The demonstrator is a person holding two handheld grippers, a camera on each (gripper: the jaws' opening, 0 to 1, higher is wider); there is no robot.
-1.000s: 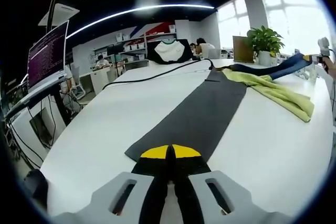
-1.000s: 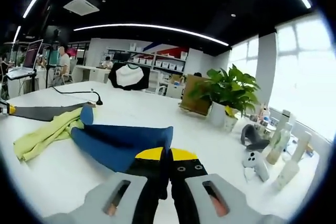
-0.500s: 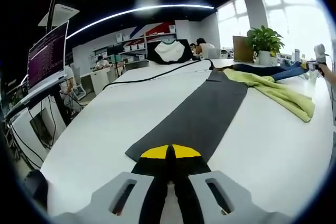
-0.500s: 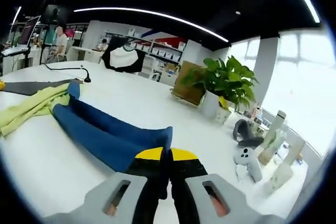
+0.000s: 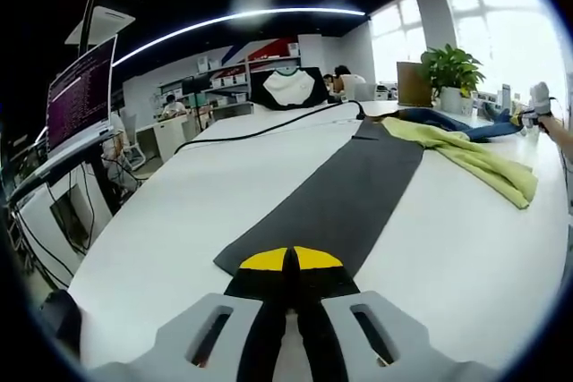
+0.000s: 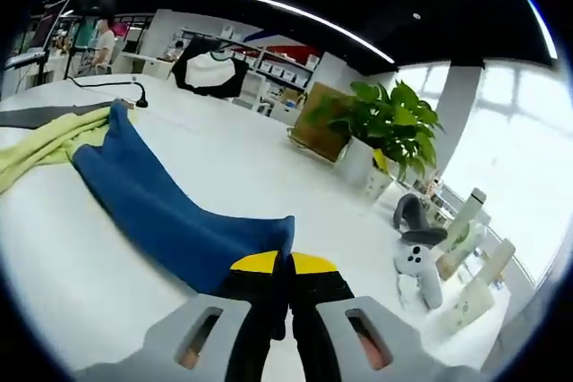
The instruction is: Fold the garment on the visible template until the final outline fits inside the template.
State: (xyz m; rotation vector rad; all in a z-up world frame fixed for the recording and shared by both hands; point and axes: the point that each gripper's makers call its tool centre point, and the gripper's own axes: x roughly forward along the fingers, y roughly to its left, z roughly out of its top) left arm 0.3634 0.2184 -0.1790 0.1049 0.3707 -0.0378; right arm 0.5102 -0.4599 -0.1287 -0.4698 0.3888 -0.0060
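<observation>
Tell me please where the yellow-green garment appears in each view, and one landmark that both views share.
Left gripper view: the yellow-green garment lies at right, beside the dark grey template.
Right gripper view: it lies at the left edge, behind the blue cloth.
Shared landmark: the potted plant.

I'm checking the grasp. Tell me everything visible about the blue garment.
The blue garment is a soft, matte cloth, stretched as a long band across the white table. Its near end is pinched in the right tool, whose jaws are shut; its far end rests against the yellow-green garment.
</observation>
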